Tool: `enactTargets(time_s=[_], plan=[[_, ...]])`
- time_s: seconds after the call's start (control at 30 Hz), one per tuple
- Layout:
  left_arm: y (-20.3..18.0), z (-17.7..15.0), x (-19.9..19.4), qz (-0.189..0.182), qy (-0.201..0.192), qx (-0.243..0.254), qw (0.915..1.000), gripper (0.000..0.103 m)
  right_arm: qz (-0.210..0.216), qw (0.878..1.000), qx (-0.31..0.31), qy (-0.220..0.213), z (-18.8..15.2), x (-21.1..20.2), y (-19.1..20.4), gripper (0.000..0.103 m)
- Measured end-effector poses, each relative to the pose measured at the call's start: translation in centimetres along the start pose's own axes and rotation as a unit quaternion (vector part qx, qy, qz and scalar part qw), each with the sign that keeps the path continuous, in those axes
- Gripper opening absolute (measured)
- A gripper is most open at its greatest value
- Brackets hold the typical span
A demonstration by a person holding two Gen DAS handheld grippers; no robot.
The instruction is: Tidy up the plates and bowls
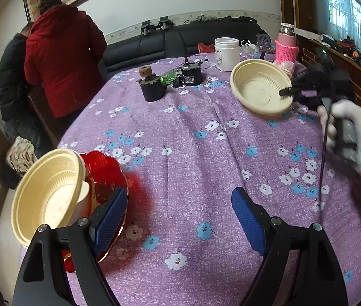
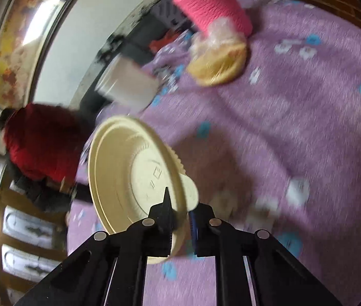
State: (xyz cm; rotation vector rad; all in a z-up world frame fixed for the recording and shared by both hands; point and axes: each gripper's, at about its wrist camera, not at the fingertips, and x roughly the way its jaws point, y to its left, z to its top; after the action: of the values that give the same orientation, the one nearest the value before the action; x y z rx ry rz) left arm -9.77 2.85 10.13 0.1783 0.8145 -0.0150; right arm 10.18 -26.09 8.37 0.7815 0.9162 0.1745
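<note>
My right gripper (image 2: 181,219) is shut on the rim of a cream plastic bowl (image 2: 129,176) and holds it tilted above the purple flowered tablecloth (image 2: 295,127). The same bowl (image 1: 259,89) and right gripper (image 1: 288,91) show at the far right in the left wrist view. My left gripper (image 1: 180,219) is open and empty, low over the cloth. Just left of its left finger (image 1: 109,219), another cream bowl (image 1: 47,196) leans on a red glass plate (image 1: 103,178) at the table's near left edge.
At the far side of the table stand a white jar (image 1: 226,53), a pink knit-sleeved flask (image 1: 286,46), two dark round devices (image 1: 152,86) (image 1: 191,75) and a wrapped yellow dish (image 2: 218,63). Two people (image 1: 63,58) stand beyond the left edge. A dark sofa (image 1: 180,38) lies behind.
</note>
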Motion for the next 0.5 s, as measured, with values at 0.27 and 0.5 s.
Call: enactTargets(time_s=[0.27, 0.5], plan=[[0.5, 0.3, 0.6, -0.054, 0.017, -0.027, 0.9980, 0.083, 0.067, 0.989, -0.019, 0.133, -6.6, -3.9, 0.6, 0.013], [0.3, 0.4, 1.9, -0.111, 0.046, -0.072, 0.9901, 0.083, -0.011, 0.990, -0.118, 0.079, -10.5, -6.7, 2.2, 0.034]])
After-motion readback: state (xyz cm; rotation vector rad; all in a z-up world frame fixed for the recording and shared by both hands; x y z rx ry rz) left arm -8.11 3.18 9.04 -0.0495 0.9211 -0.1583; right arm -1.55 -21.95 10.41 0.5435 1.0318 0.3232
